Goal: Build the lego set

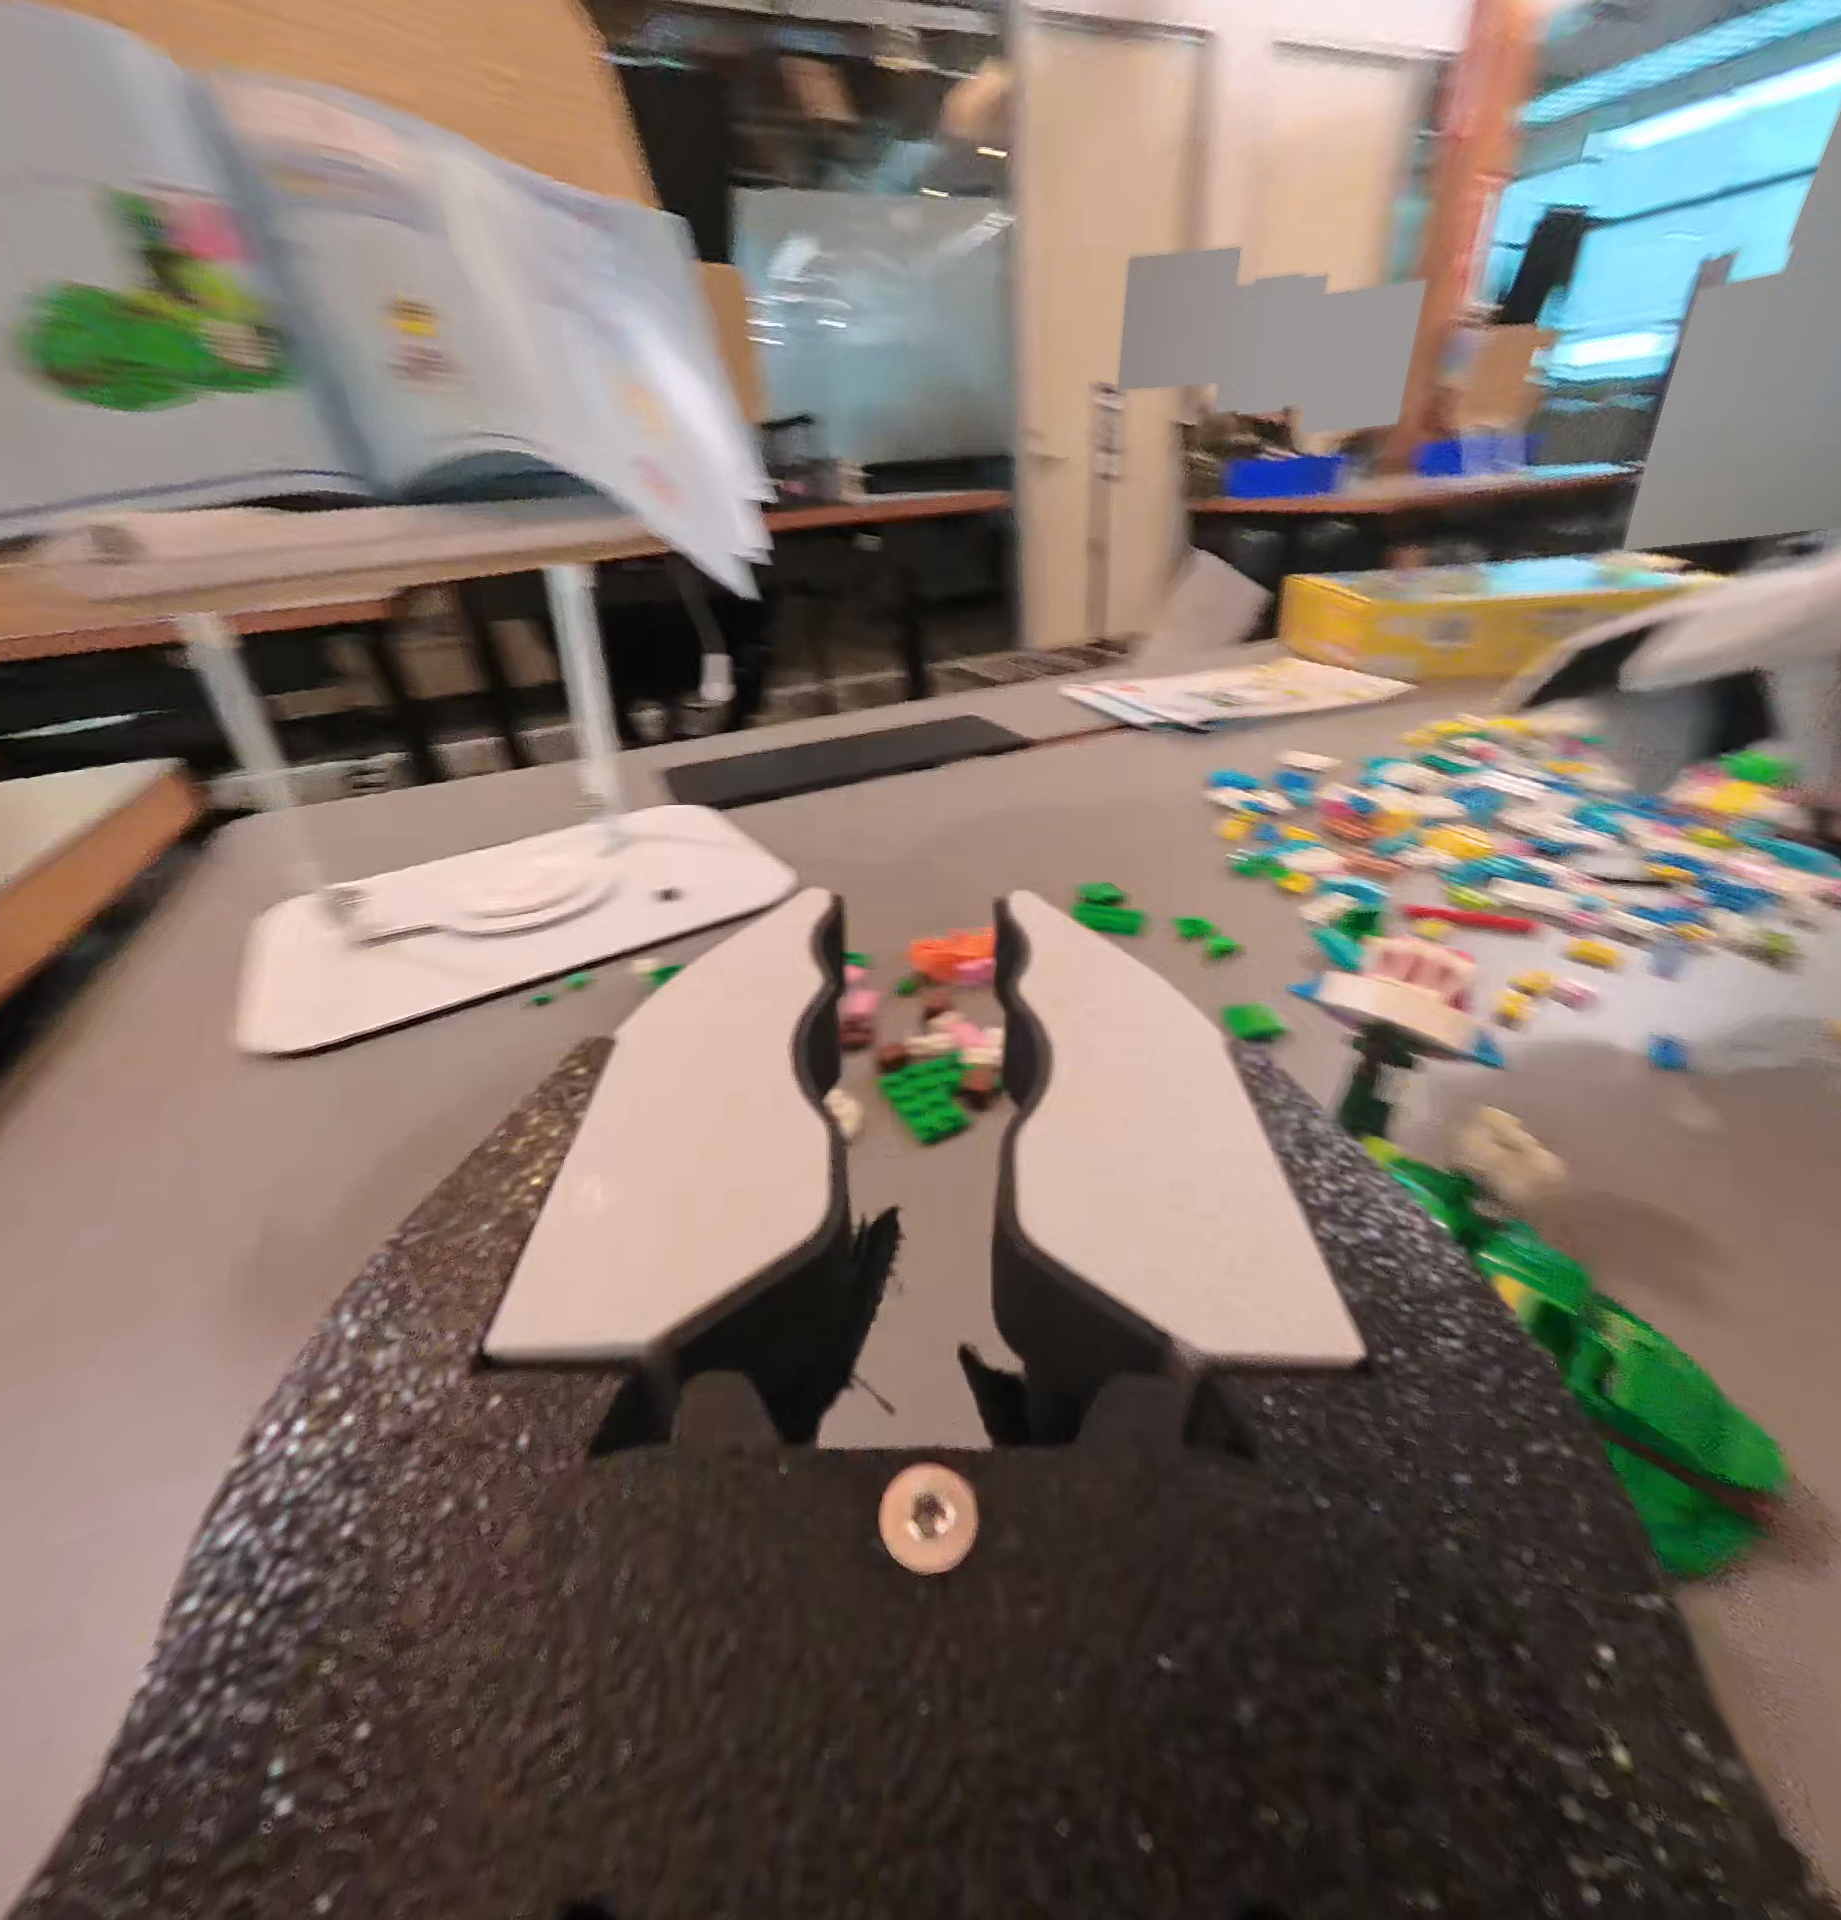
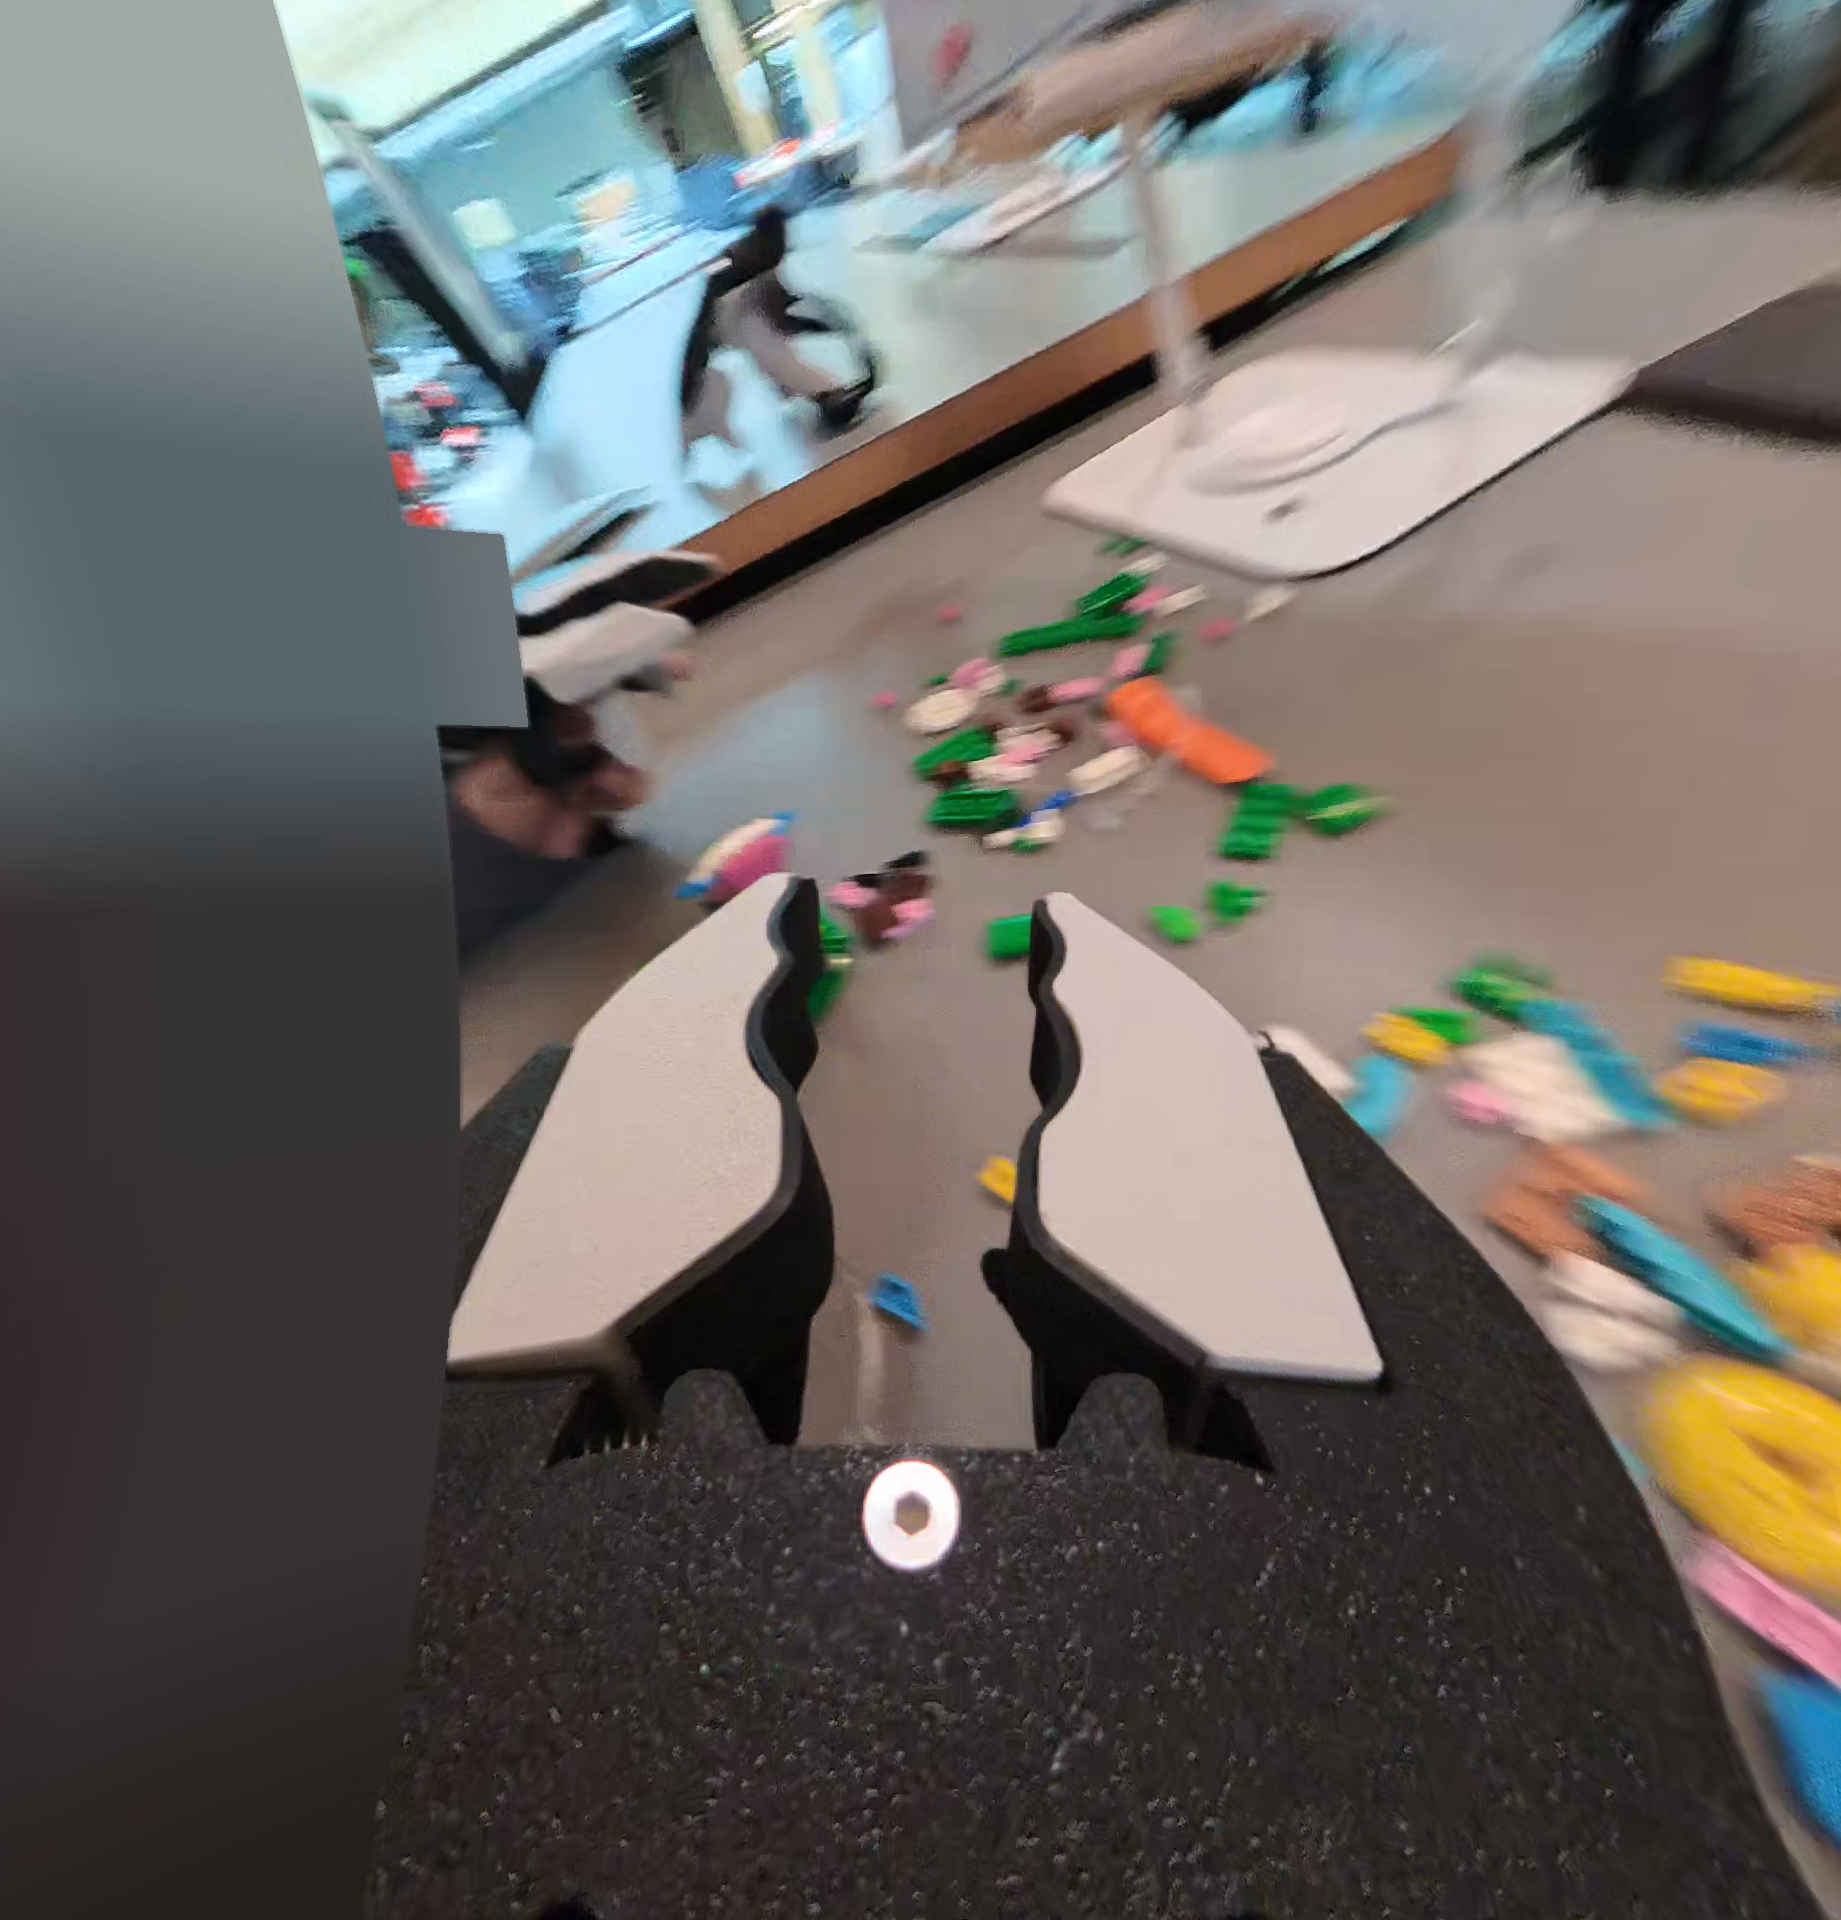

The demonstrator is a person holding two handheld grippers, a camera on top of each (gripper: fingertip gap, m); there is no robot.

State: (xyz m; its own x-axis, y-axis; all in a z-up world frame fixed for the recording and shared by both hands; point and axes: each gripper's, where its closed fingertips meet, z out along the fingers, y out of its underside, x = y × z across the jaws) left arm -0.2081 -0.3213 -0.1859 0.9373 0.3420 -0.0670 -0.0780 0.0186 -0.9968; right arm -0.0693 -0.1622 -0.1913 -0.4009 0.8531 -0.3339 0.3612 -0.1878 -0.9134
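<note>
In the left wrist view, the left gripper (image 1: 918, 914) is seen above a grey table (image 1: 220, 1195), its fingers spread apart with nothing between them. Through the gap a small heap of loose bricks (image 1: 931, 1049) is seen on the table: green, pink, brown and an orange piece. A green plate (image 1: 924, 1103) in that heap lies with its long axis running roughly away from the camera. To the right, a partly built model (image 1: 1399, 1003) with a pink and white top on a dark green stem stands upright, and a blurred green assembly (image 1: 1622, 1382) stretches diagonally toward the lower right. A larger spread of coloured pieces (image 1: 1539, 831) lies farther right. An open instruction booklet (image 1: 459, 312) is held on a white stand (image 1: 511, 925).

In the right wrist view, the right gripper (image 2: 921, 914) is likewise held apart and empty above the table. Scattered bricks (image 2: 1051, 748) lie ahead of it, a long green strip (image 2: 1067, 629) pointing up to the right. A yellow ring (image 2: 1768, 1475) lies at the right edge.
</note>
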